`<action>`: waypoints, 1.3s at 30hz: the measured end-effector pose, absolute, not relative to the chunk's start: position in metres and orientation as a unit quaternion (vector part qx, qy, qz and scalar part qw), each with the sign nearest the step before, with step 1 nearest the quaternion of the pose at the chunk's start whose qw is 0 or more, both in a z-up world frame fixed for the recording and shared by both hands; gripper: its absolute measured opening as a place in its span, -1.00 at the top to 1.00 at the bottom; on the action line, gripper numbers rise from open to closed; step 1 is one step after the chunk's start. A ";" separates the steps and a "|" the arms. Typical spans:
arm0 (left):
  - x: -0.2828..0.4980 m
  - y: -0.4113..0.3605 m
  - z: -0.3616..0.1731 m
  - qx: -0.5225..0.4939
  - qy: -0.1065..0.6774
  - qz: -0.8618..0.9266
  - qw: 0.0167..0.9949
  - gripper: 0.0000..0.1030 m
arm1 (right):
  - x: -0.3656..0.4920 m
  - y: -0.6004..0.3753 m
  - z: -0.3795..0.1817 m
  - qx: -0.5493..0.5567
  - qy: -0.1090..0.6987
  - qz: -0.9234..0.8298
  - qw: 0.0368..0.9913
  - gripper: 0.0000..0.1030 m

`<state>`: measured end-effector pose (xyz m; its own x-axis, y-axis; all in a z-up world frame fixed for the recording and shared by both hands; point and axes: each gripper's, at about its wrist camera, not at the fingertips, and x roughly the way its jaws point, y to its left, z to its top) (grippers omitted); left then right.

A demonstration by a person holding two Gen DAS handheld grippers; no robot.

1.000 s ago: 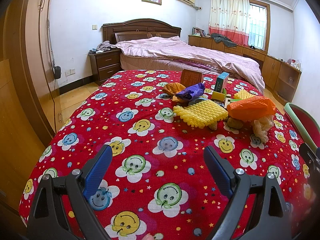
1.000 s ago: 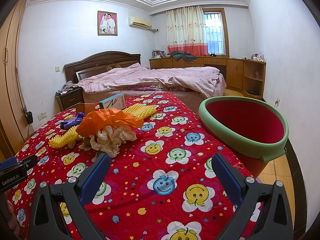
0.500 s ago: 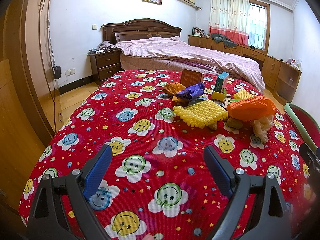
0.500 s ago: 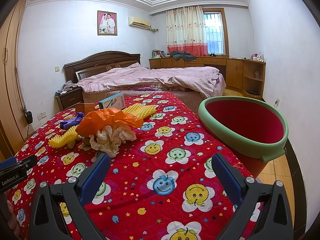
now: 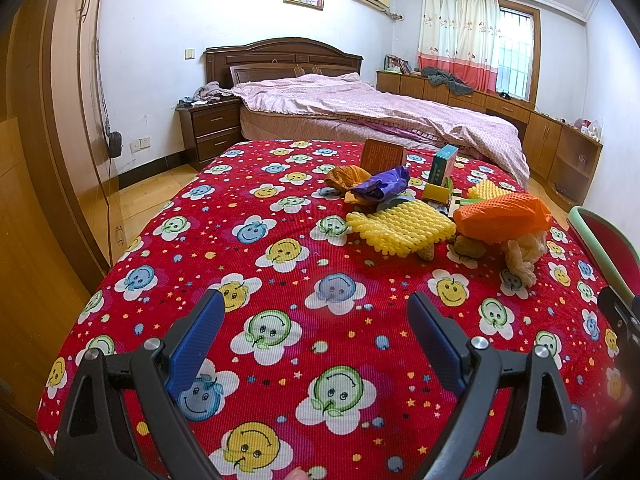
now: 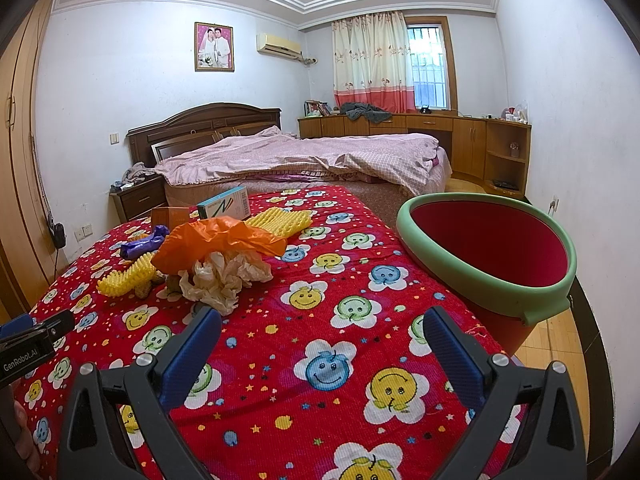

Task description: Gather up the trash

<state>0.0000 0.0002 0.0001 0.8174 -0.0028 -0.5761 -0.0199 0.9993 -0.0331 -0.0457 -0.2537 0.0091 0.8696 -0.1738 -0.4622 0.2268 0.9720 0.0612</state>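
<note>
Both our grippers, left gripper (image 5: 314, 312) and right gripper (image 6: 322, 328), gape empty; the light orange bag (image 6: 218, 242) may slip or snag the crumpled paper (image 6: 220, 280) before the bin (image 6: 486, 280).

A pale-walled bedroom holds a dark wooden bed (image 6: 280, 156), a curtained window (image 6: 428, 68) and a wood floor (image 5: 140, 196).

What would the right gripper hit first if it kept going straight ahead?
Probably the red smiley cloth. The right gripper is open and empty, aimed between the crumpled white paper and the bin; depth is unclear.
</note>
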 end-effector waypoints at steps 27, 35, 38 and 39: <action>0.059 -0.026 0.022 0.003 0.362 -0.080 0.929 -0.79 | -0.037 -0.265 0.033 0.087 0.265 -0.092 0.956 -1.00; 0.094 -0.043 0.009 0.001 0.395 -0.102 0.913 -0.80 | -0.023 -0.270 0.035 0.101 0.283 -0.086 0.950 -1.00; 0.106 -0.047 0.001 0.007 0.401 -0.102 0.910 -0.80 | -0.017 -0.275 0.034 0.116 0.292 -0.083 0.946 -1.00; 0.109 -0.047 -0.001 0.007 0.404 -0.101 0.909 -0.80 | -0.015 -0.277 0.033 0.120 0.295 -0.082 0.945 -1.00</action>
